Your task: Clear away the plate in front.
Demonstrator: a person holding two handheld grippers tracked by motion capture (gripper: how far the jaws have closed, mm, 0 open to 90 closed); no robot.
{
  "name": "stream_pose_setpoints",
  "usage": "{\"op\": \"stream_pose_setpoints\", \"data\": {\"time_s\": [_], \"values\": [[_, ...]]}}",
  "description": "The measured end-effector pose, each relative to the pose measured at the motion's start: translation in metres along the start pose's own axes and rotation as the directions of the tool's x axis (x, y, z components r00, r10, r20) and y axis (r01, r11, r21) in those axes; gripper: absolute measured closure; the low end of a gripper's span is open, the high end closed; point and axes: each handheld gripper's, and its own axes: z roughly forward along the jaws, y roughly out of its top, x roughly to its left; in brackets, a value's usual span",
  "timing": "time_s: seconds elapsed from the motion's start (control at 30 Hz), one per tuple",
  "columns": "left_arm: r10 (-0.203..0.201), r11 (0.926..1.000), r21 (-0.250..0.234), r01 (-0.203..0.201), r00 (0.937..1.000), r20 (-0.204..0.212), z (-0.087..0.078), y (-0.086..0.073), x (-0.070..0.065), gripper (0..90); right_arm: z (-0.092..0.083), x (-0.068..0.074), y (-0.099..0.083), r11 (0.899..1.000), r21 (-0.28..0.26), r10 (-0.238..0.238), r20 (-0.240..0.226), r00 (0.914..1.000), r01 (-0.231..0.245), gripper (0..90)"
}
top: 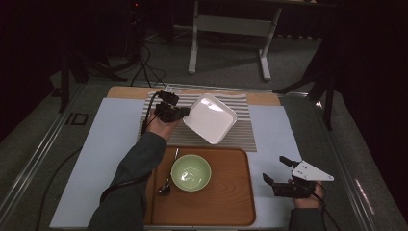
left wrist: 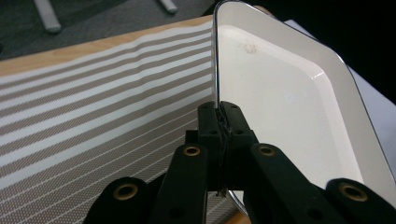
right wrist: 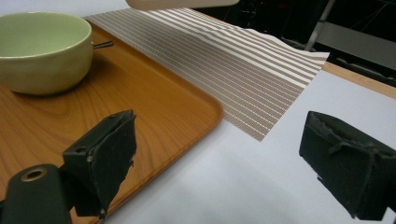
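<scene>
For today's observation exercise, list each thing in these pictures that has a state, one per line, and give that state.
White square plate: lifted, tilted, above the striped mat.
Left hand-held gripper: shut on the plate's rim.
Right hand-held gripper: open, holding nothing, over the table beside the tray.
Green bowl: upright on the wooden tray.
Spoon: lying on the tray beside the bowl.

the table carries a striped mat and a wooden tray.
</scene>
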Motion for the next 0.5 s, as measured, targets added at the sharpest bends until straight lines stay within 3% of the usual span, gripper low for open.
{"op": "stream_pose_setpoints", "data": {"time_s": [0.23, 0.5], "values": [[0.077, 0.9970, 0.002, -0.077, 0.9960, 0.045, -0.017, 0.002, -0.019, 89.5, -0.001, -0.001, -0.001, 1.000, -0.004, 0.007, 0.005, 1.0000, -0.007, 10.6], [0.182, 0.9826, 0.018, -0.185, 0.9781, 0.101, -0.030, 0.001, -0.043, 89.5, -0.001, -0.002, -0.001, 1.000, -0.006, 0.011, 0.010, 0.9999, -0.011, 10.5]]}}
